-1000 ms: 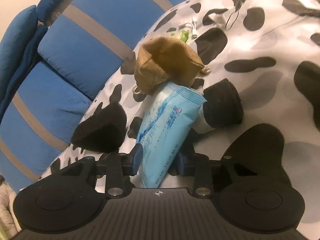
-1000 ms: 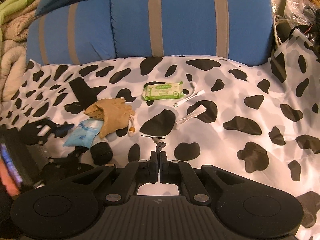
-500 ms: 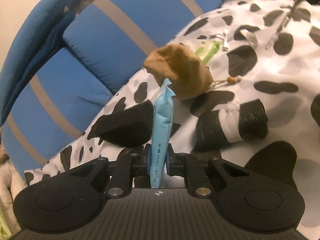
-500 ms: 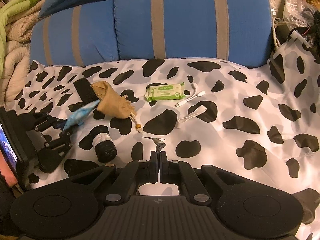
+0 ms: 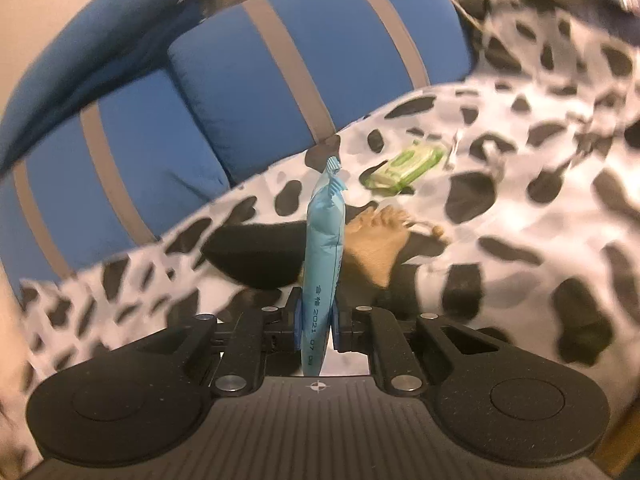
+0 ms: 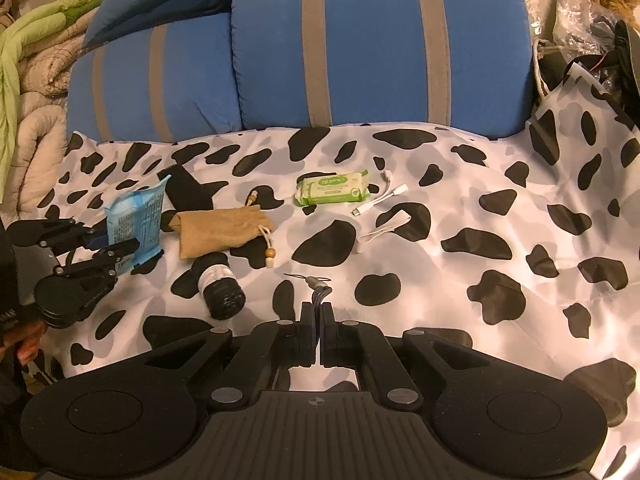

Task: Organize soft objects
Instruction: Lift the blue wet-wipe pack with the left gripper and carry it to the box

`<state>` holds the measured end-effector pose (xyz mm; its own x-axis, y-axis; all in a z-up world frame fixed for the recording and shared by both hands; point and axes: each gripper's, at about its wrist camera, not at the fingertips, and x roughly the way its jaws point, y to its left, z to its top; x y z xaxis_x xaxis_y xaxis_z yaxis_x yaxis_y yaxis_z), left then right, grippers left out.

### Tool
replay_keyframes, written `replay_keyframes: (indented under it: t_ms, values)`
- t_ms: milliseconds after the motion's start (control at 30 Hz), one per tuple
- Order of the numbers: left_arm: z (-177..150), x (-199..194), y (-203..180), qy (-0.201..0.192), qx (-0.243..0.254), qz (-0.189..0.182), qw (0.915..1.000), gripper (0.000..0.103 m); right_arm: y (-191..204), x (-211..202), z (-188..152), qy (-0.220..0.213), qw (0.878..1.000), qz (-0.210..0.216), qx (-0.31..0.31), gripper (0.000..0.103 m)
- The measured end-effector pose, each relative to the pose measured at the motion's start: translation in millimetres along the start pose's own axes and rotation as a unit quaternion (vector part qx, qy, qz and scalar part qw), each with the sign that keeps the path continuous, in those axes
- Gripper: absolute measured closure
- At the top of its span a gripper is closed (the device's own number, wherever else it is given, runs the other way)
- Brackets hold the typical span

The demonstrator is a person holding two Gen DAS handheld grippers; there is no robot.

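Note:
My left gripper [image 5: 318,312] is shut on a light blue tissue pack [image 5: 324,240], held edge-on and lifted above the cow-print sheet [image 6: 440,280]. From the right wrist, the left gripper [image 6: 108,248] and the tissue pack [image 6: 136,220] show at the far left. Beside them lie a tan drawstring pouch [image 6: 224,228], a black roll with a white band [image 6: 222,288] and a black cloth [image 6: 188,192]. A green wipes pack [image 6: 332,190] lies farther back. My right gripper [image 6: 319,312] is shut. A thin grey cord [image 6: 318,284] lies at its tips, and I cannot tell whether it is pinched.
Blue cushions with grey stripes [image 6: 380,48] back the sheet. A white adapter cable [image 6: 380,200] and a white strap [image 6: 384,228] lie right of the wipes. Folded blankets [image 6: 32,80] pile up at the left, and bags and clutter [image 6: 580,20] at the right.
The left gripper closed on the blue pack, lifted it off the sheet and rolled it edge-on. The tan pouch, which was propped on the pack, now lies flat. The right gripper barely moved.

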<state>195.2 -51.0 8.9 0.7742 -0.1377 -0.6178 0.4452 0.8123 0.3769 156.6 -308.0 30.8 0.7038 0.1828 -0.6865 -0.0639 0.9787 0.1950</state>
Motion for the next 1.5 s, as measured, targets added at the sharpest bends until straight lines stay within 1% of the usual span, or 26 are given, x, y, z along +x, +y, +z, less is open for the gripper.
replay_keyframes:
  t_ms: [100, 167, 200, 367, 467, 600, 767, 867, 1033, 1133, 1200, 1333, 1500]
  values:
    - [-3, -14, 9, 0.003, -0.046, -0.035, 0.9983, 0.089, 3, -7, -3, -0.004, 1.000, 0.007, -0.003, 0.099]
    - [-8, -21, 17, 0.014, -0.087, -0.074, 0.9933, 0.089, 5, -11, -6, -0.005, 1.000, 0.011, -0.007, 0.099]
    - [-10, -24, 20, 0.020, -0.102, -0.087, 0.9907, 0.089, 6, -13, -8, -0.005, 1.000, 0.012, -0.009, 0.099]
    - [-25, -40, 27, 0.035, -0.142, -0.118, 0.9822, 0.089, 11, -22, -17, -0.005, 1.000, 0.017, -0.012, 0.099]
    - [-32, -49, 34, 0.040, -0.168, -0.141, 0.9749, 0.089, 15, -29, -23, -0.005, 1.000, 0.023, -0.015, 0.099]
    - [-42, -64, 36, 0.051, -0.183, -0.159, 0.9687, 0.089, 20, -35, -30, -0.004, 0.999, 0.027, -0.018, 0.099]
    - [-58, -79, 44, 0.067, -0.221, -0.200, 0.9521, 0.089, 25, -45, -40, -0.004, 0.999, 0.034, -0.019, 0.099]
    - [-66, -88, 45, 0.074, -0.242, -0.231, 0.9394, 0.089, 28, -51, -45, -0.003, 0.999, 0.039, -0.021, 0.099]
    - [-77, -98, 40, 0.091, -0.263, -0.266, 0.9229, 0.089, 36, -60, -53, -0.004, 0.998, 0.048, -0.031, 0.099]
    - [-85, -101, 34, 0.116, -0.271, -0.284, 0.9123, 0.089, 41, -66, -59, -0.004, 0.998, 0.051, -0.033, 0.099]
    - [-92, -99, 29, 0.144, -0.275, -0.304, 0.9006, 0.089, 44, -70, -63, -0.004, 0.998, 0.053, -0.036, 0.099]
    - [-101, -95, 16, 0.186, -0.270, -0.311, 0.8922, 0.089, 51, -76, -70, -0.003, 0.997, 0.058, -0.043, 0.099]
    - [-114, -95, 4, 0.226, -0.269, -0.313, 0.8822, 0.089, 61, -84, -80, 0.000, 0.996, 0.068, -0.054, 0.099]
